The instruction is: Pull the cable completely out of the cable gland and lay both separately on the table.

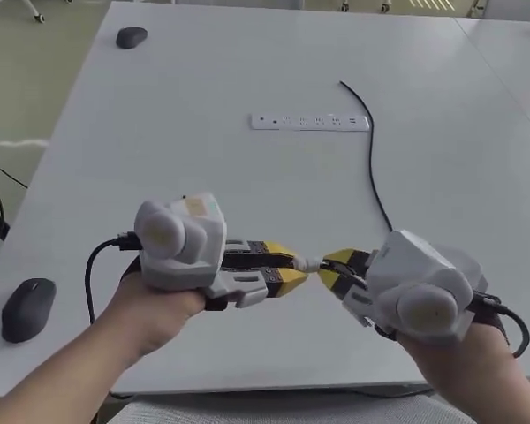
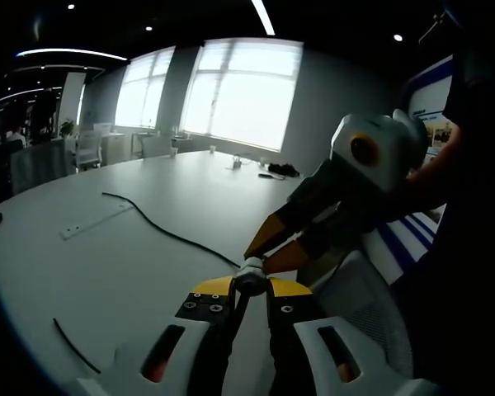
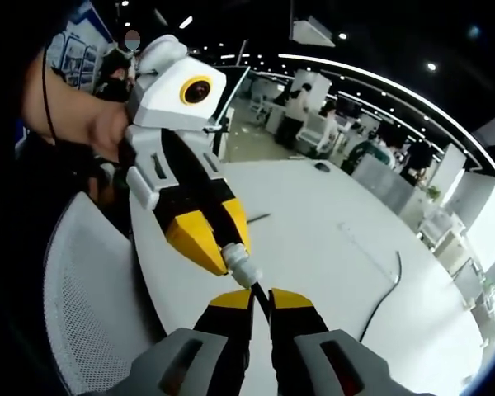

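Head view: gland [image 1: 311, 264] held over the table's [image 1: 203, 132] near edge, its axis in line between left gripper [image 1: 300, 268] and right gripper [image 1: 324, 269]; cable [image 1: 372, 159] trails away over the table. Left gripper view: jaws closed on the gland (right tips almost touching it). Right gripper view: jaws pinched, apparently on the cable just behind the gland.

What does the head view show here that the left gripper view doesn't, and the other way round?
Head view adds: the dark mouse beside the hand holding the left gripper. Left gripper view adds: the bright windows beyond the table. Both share: the white power strip, the black cable lying across the table, the right gripper, and the cable gland between the two grippers' tips.
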{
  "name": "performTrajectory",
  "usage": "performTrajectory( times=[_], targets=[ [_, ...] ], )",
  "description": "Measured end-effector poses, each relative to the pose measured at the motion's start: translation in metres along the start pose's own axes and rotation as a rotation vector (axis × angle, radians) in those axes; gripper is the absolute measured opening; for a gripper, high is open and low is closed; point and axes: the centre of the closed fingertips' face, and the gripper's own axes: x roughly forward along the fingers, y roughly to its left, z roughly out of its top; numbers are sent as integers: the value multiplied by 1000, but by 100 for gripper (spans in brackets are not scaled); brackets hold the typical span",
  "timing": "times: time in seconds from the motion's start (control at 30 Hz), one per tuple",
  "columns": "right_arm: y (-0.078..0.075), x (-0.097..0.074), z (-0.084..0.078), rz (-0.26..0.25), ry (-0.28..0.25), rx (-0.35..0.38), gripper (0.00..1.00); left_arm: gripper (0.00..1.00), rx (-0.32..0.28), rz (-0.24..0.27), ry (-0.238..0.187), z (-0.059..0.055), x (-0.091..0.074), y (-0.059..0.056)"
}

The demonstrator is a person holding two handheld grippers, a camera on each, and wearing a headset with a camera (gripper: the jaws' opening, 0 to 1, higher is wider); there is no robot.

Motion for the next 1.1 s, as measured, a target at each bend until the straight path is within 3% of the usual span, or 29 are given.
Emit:
performTrajectory(
  times=[0.3,0.57,0.93,1.1],
  targets=[
    [-5,1,-8,-10,4,39,1,15,-5,5,0,0,0,0],
    [-14,-1,-23,-27,8,133,1,15,-9,12,-11,2,-2,1],
    [-26,2,-54,-63,51,284,0,15,-13,12,-12,2,1,0],
    [-31,2,-74,-78,78,401,0,15,-13,8,-10,1,3,0]
  ],
)
